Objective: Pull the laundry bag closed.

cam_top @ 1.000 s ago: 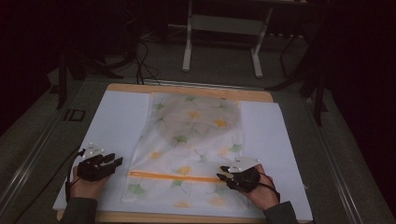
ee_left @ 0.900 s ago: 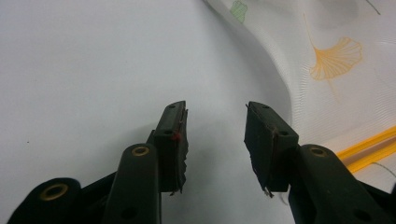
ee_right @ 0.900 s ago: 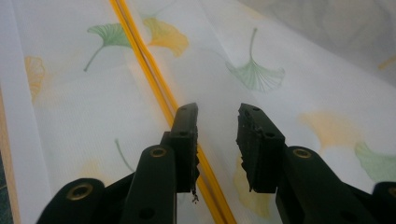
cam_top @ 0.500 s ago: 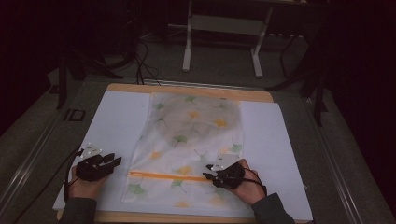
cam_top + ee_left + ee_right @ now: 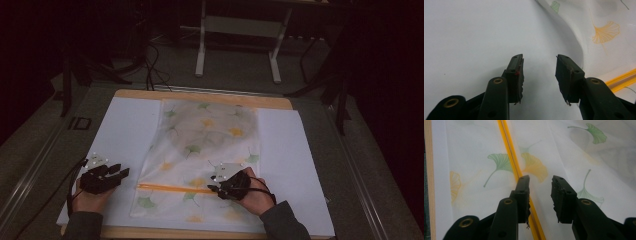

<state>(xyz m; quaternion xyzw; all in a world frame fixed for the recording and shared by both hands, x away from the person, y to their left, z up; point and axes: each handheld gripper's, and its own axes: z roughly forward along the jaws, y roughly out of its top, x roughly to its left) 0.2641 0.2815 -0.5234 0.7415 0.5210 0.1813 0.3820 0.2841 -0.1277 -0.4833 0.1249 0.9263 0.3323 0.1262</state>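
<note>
A sheer white bag (image 5: pixel 210 135) printed with green and yellow ginkgo leaves lies flat in the middle of the table. An orange zip strip (image 5: pixel 172 188) runs across its near end. My right gripper (image 5: pixel 214 189) rests on the bag at the strip's right end. Its jaws stand open in the right gripper view (image 5: pixel 540 180), the left jaw lying over the orange strip (image 5: pixel 510 152). My left gripper (image 5: pixel 121 173) sits on the white sheet just left of the bag, open (image 5: pixel 539 58), with nothing between its jaws. The bag's edge (image 5: pixel 584 37) curves past on its right.
A white sheet (image 5: pixel 125 130) covers a wooden board (image 5: pixel 200 94) whose edge shows at the far and near sides. Grey floor surrounds the table, with a white stand (image 5: pixel 237 30) and cables beyond the far edge.
My right gripper has slid left across the bag's near end, from its right edge onto the orange strip. The left gripper has barely moved.
</note>
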